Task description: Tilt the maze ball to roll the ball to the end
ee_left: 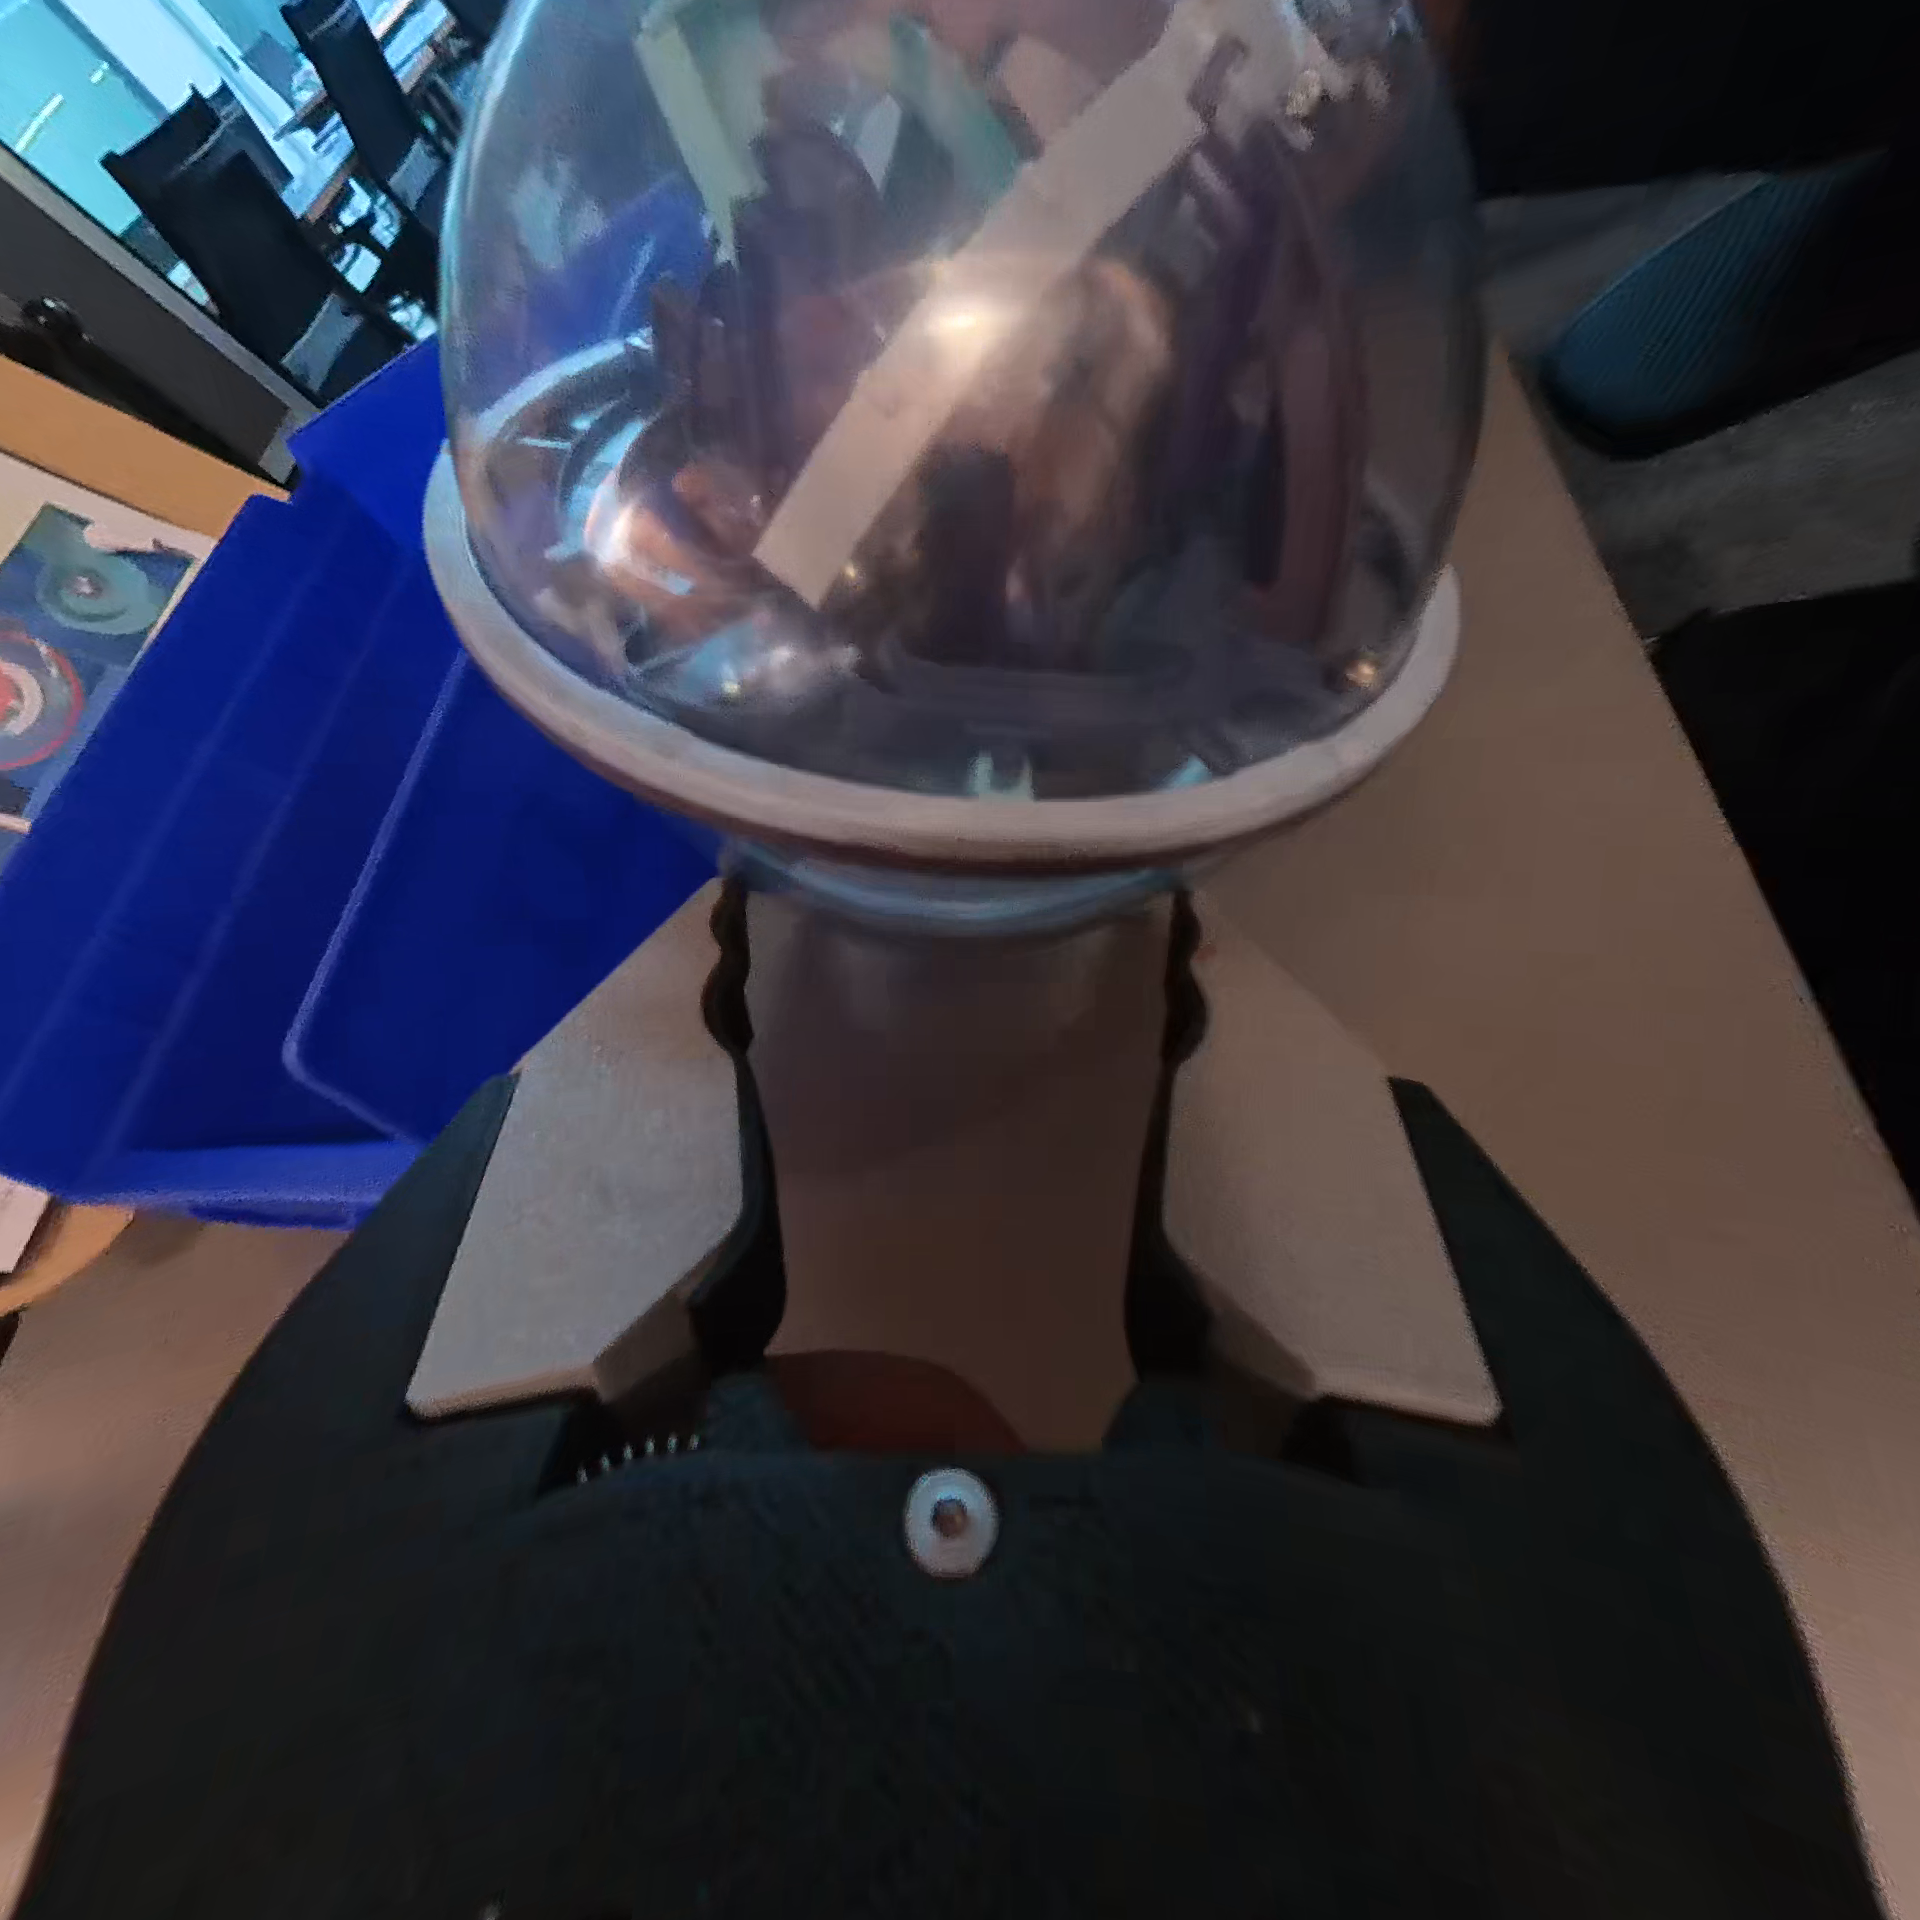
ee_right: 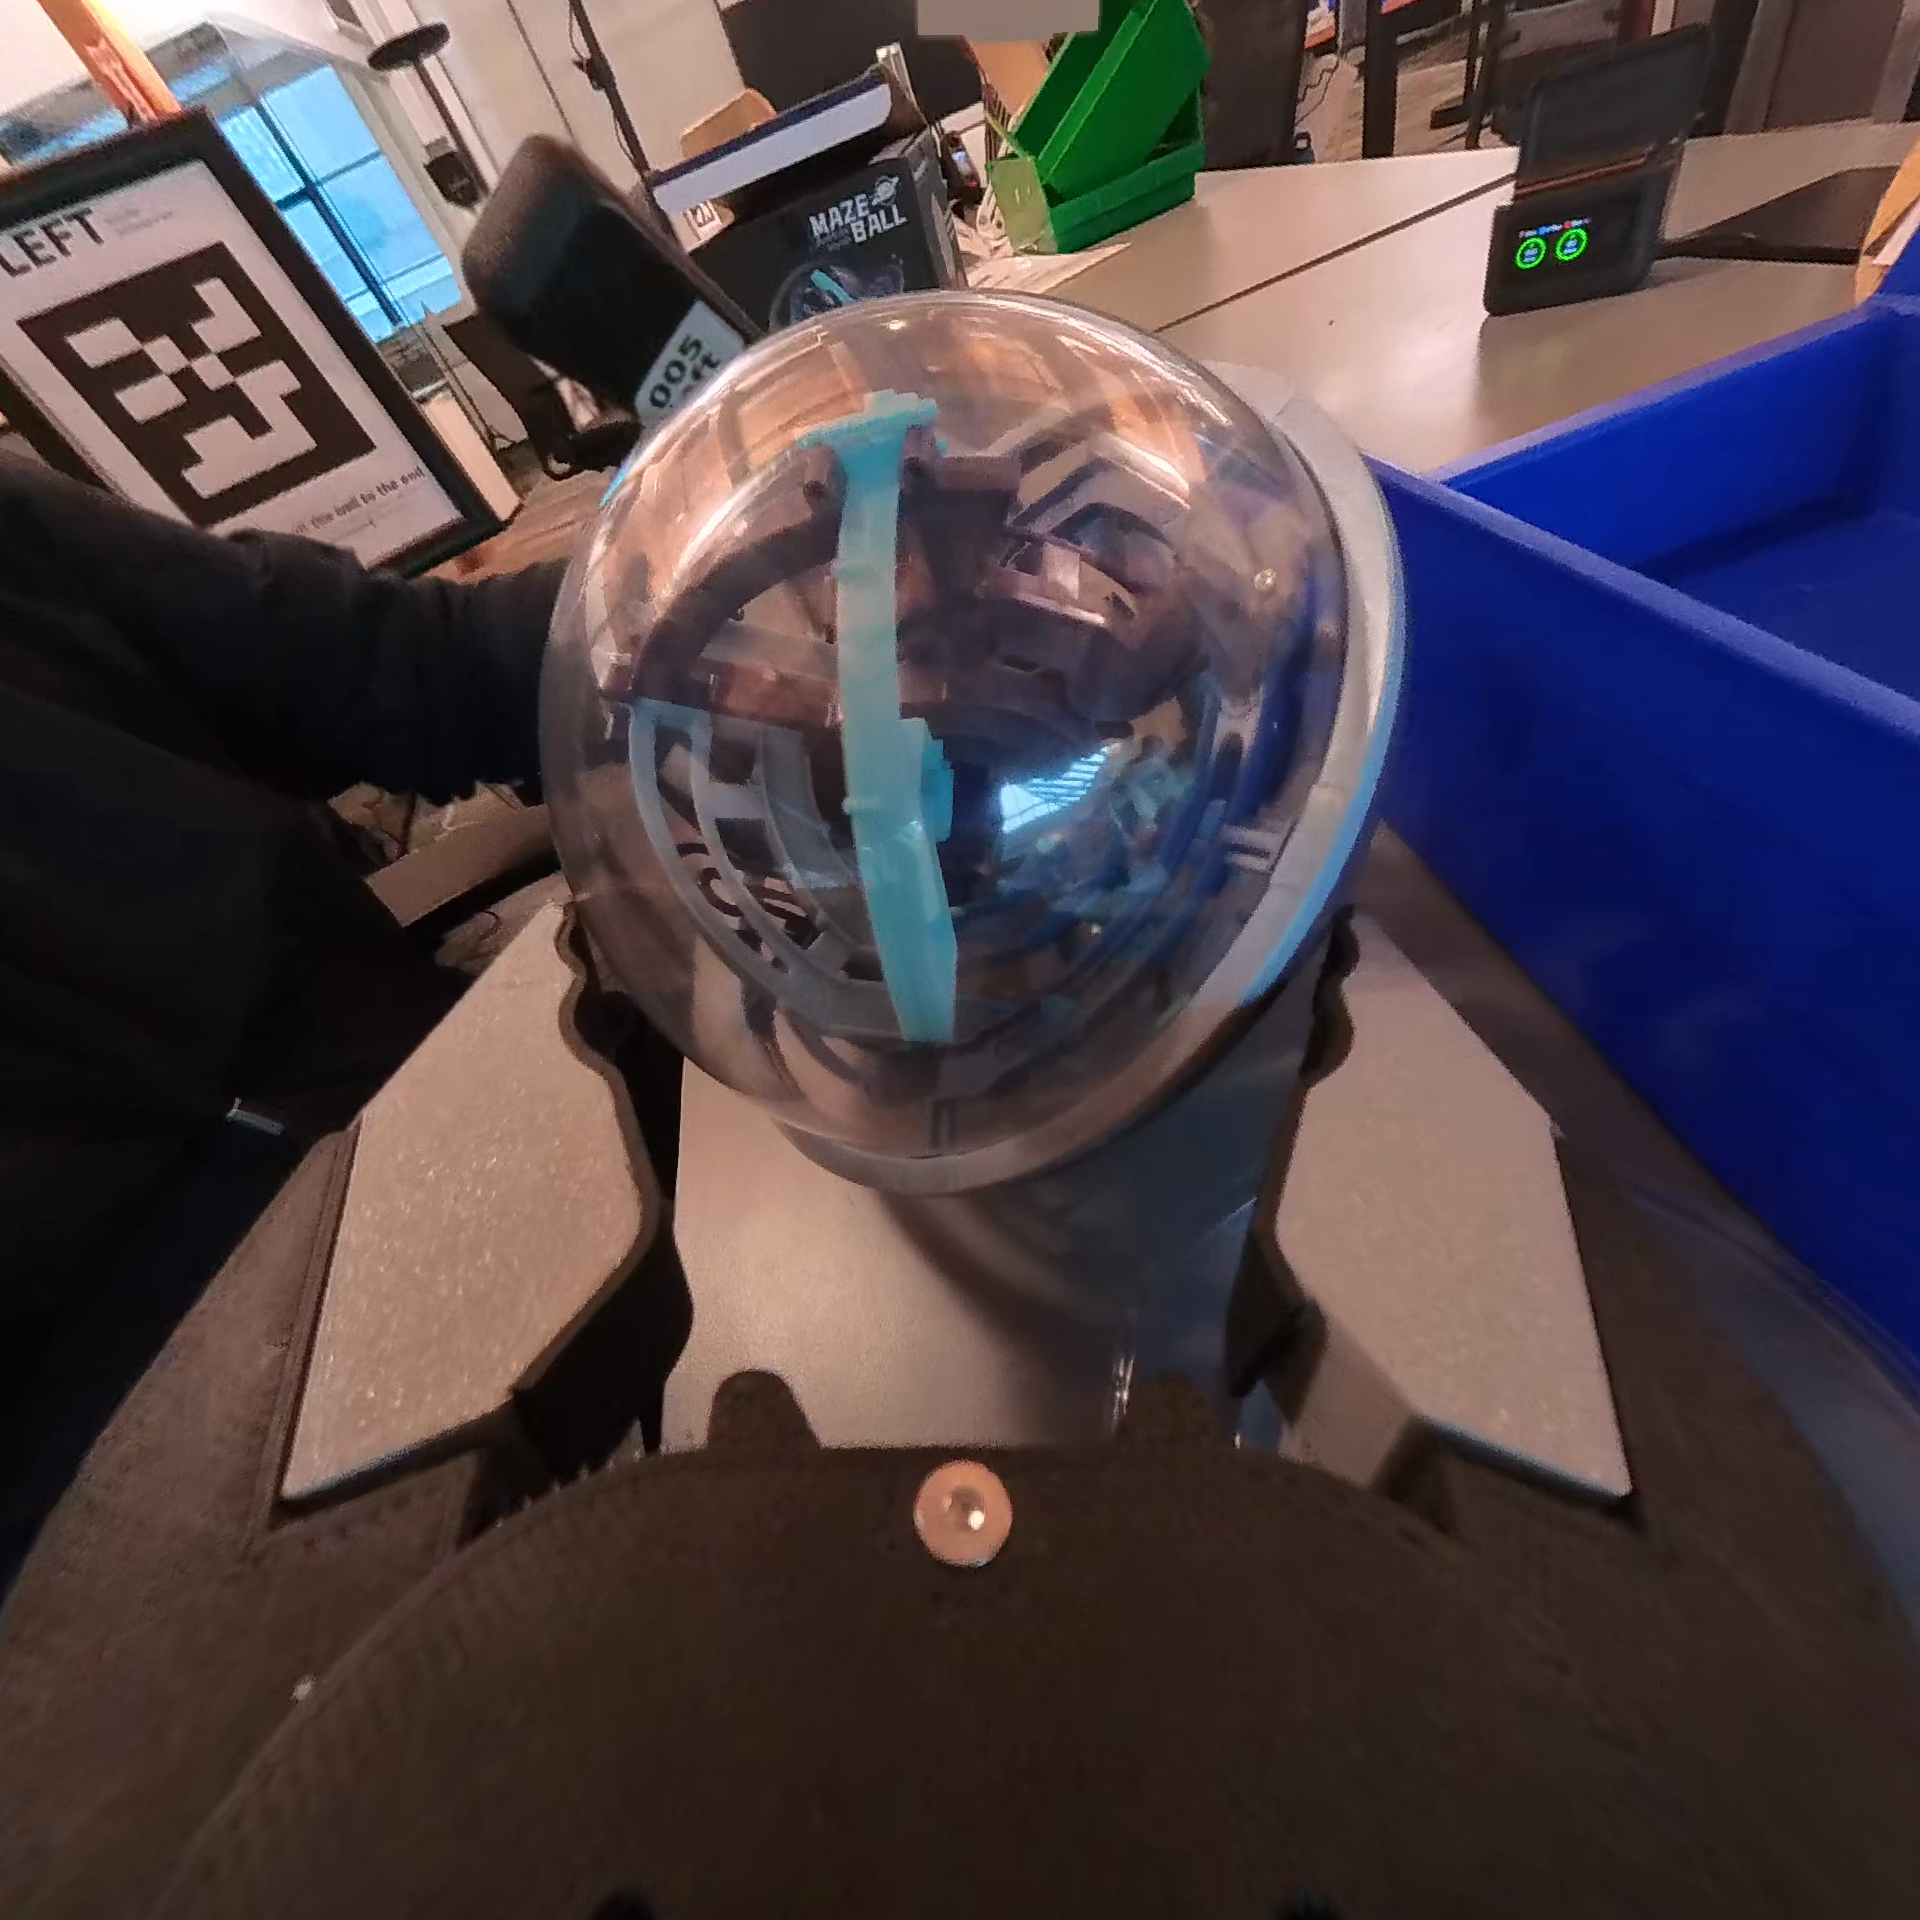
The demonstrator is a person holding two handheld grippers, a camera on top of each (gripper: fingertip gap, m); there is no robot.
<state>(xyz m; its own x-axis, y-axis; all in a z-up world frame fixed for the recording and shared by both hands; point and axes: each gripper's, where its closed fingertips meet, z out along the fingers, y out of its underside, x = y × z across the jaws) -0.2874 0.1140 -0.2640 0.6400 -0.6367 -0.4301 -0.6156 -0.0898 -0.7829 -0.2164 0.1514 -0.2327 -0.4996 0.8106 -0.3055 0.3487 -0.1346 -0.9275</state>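
The maze ball [ee_right: 966, 727] is a clear sphere with a white ring around its middle and brown, grey and turquoise tracks inside. My right gripper [ee_right: 961, 935] is shut on the maze ball, one fingertip [ee_right: 587, 966] on each side, holding it above the table [ee_right: 1351, 343]. In the left wrist view the maze ball [ee_left: 935, 416] fills the upper half. My left gripper [ee_left: 956, 935] is open, its fingertips [ee_left: 727, 935] on either side of the ball's small cap below the ring. I cannot pick out the small rolling ball inside.
A blue bin [ee_right: 1662, 779] stands right next to the ball and also shows in the left wrist view [ee_left: 260, 831]. A dark sleeve [ee_right: 364, 675] and the left gripper's marker board [ee_right: 197, 343] are at the left. Farther back are a dark box [ee_right: 862, 249], a green bin [ee_right: 1101, 156] and a small screen device [ee_right: 1558, 249].
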